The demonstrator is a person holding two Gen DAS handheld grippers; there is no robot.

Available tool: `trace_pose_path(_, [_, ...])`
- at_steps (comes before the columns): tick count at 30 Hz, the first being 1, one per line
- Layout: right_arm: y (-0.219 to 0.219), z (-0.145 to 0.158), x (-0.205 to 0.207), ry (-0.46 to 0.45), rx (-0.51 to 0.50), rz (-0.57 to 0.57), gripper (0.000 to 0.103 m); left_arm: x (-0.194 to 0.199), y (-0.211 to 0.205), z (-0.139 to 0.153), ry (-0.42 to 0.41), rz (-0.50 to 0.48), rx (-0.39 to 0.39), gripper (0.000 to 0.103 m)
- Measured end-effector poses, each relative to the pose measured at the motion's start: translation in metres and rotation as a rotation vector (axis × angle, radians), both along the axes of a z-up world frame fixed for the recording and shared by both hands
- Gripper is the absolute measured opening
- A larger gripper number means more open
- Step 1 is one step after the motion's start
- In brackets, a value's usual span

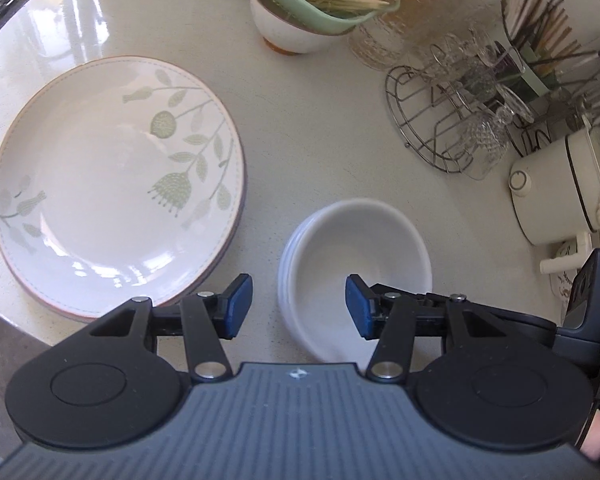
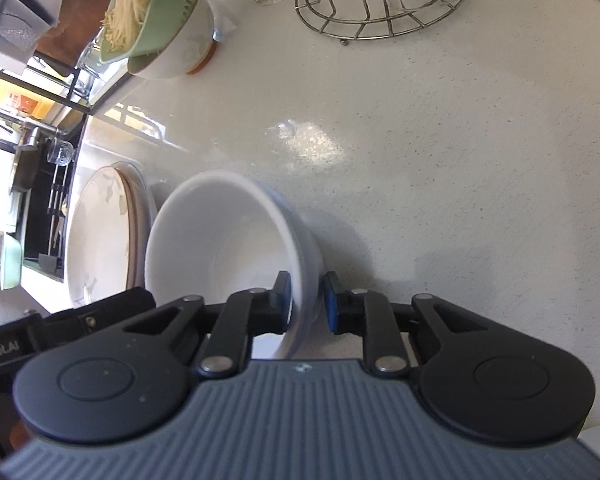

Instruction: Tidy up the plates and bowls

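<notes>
Right gripper (image 2: 306, 300) clamped on the near wall of the white bowl (image 2: 220, 236). Left gripper (image 1: 299, 306) hangs with jaws apart, holding nothing. Floral plate (image 1: 116, 184) lies at the bowl's 9 o'clock on the counter (image 1: 320, 128).

A cream plate (image 1: 116, 184) is patterned with pale green leaves, flowers and small fish, and edged with a thin reddish-brown rim. Plain white is seen on the stacked bowls (image 1: 356, 276). The counter (image 1: 320, 128) is coloured a speckled off-white. A mint green colander (image 1: 324, 12) is filled with straw-coloured strands. Blue pads are carried on black fingers (image 1: 240, 304), above a ribbed grey body. A silver wire rack (image 1: 424, 120) is seen.
</notes>
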State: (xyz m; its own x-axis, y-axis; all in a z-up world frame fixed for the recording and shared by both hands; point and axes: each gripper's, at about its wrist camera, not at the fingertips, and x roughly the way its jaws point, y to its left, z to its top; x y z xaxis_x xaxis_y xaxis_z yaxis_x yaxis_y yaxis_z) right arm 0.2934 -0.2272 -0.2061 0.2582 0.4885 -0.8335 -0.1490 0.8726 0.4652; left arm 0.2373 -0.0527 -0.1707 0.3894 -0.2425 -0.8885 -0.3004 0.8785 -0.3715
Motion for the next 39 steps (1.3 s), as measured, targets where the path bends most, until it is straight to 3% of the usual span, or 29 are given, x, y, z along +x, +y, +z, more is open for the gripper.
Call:
trace_pose_path(15, [-0.028, 0.007, -0.013, -0.036, -0.059, -0.077, 0.014, 0.019, -0.033, -0.043, 0.061, -0.159, -0.086, 0.055])
trace_pose_path(22, [-0.037, 0.006, -0.018, -0.035, -0.06, -0.096, 0.013, 0.024, -0.038, -0.065, 0.101, -0.163, -0.152, 0.027])
trace_pose_path(24, [-0.039, 0.007, -0.019, -0.035, -0.062, -0.098, 0.014, 0.024, -0.038, -0.069, 0.102, -0.155, -0.167, 0.026])
trace_pose_path(39, [-0.041, 0.031, -0.035, -0.095, -0.073, -0.145, 0.014, 0.024, -0.032, -0.042, 0.036, -0.204, -0.176, 0.025])
